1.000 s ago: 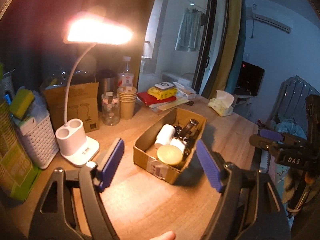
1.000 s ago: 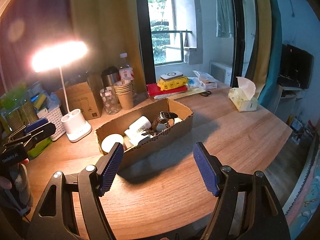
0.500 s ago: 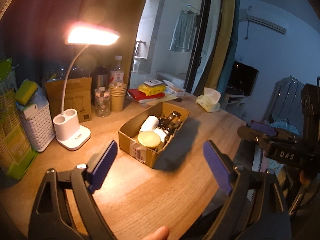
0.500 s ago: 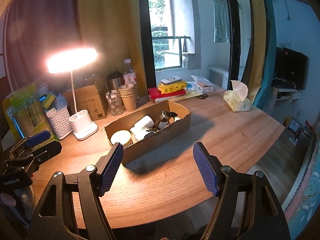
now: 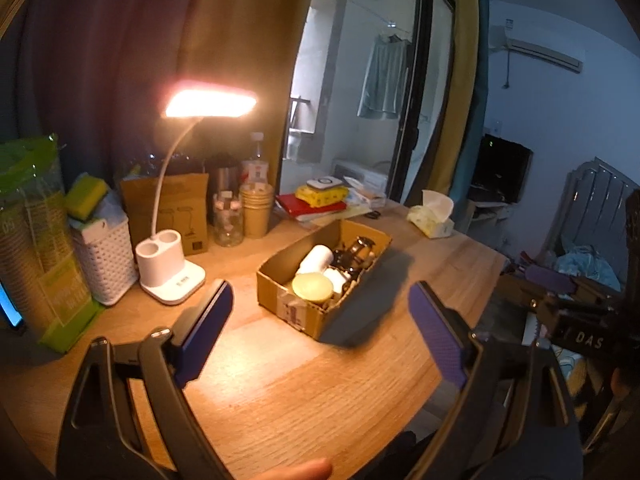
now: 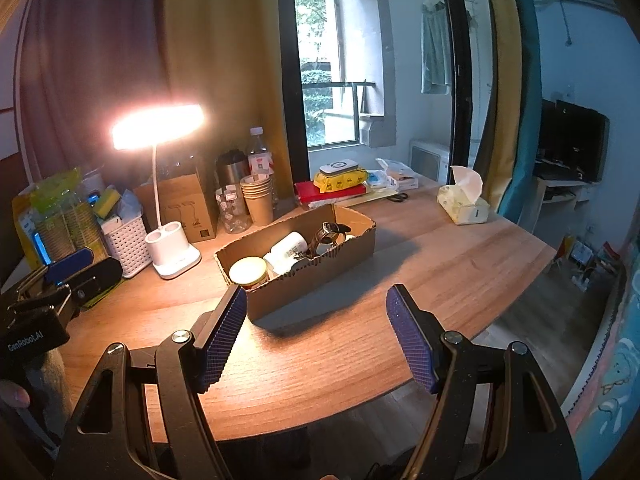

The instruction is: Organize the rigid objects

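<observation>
1. Both grippers hang empty over the near edge of the table: the left gripper [image 5: 320, 332] has its blue pads spread wide with nothing between them, wider than a second ago, and the right gripper [image 6: 316, 336] holds its pads apart at an unchanged width, also on nothing.
2. The cardboard box [image 6: 320, 276] sits mid-table with the rigid items inside it: a round cream lid [image 6: 248, 270] at the lamp end, a white bottle [image 6: 289, 245] beside it, and a wristwatch [image 6: 329, 232] toward the far end.
3. Compared with a second ago, the box looks smaller and farther in both wrist views, so both hands have drawn back from it and risen slightly.
4. Judging from that retreat, with the pads bare and the bench around the box free of loose items, the sorting looks finished or close to it.
5. Outward from the box, the lit desk lamp [image 5: 170, 272] stands to its left, with a white basket [image 5: 104, 258], paper cups [image 5: 256, 212] and a tissue pack [image 6: 464, 204] untouched round the edge.
</observation>
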The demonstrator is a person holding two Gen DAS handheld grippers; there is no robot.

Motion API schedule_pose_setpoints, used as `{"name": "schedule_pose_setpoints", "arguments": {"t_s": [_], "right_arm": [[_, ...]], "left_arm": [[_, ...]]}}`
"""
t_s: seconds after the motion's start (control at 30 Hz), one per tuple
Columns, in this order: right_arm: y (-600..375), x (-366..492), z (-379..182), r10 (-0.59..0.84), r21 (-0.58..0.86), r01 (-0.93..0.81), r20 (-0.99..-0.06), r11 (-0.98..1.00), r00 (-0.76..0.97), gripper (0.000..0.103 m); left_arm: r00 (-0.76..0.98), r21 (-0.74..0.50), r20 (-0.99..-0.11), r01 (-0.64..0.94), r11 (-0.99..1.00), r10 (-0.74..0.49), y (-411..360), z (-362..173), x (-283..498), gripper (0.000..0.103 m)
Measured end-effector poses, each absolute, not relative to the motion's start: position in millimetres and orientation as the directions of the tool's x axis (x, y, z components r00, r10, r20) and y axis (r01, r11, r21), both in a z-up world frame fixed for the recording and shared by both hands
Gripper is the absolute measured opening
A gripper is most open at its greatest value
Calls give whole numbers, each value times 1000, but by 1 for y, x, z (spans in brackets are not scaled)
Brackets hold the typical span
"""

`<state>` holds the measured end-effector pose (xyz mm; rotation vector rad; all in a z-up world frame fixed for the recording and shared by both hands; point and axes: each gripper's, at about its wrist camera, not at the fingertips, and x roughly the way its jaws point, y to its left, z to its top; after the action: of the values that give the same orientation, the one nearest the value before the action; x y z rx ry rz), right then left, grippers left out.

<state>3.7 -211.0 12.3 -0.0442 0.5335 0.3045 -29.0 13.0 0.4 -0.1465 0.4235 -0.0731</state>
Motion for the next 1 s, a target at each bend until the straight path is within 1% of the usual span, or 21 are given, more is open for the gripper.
{"name": "schedule_pose_setpoints", "arguments": {"t_s": [0.4, 1.0], "right_arm": [[-209, 4, 13, 277, 39, -299, -506, 954, 817, 75], [-213, 9, 11, 273, 41, -295, -515, 955, 812, 75]], "left_arm": [[917, -134, -390, 36, 990, -86, 12, 5, -30, 91], [907, -103, -418, 17, 994, -59, 6, 3, -24, 91]]}}
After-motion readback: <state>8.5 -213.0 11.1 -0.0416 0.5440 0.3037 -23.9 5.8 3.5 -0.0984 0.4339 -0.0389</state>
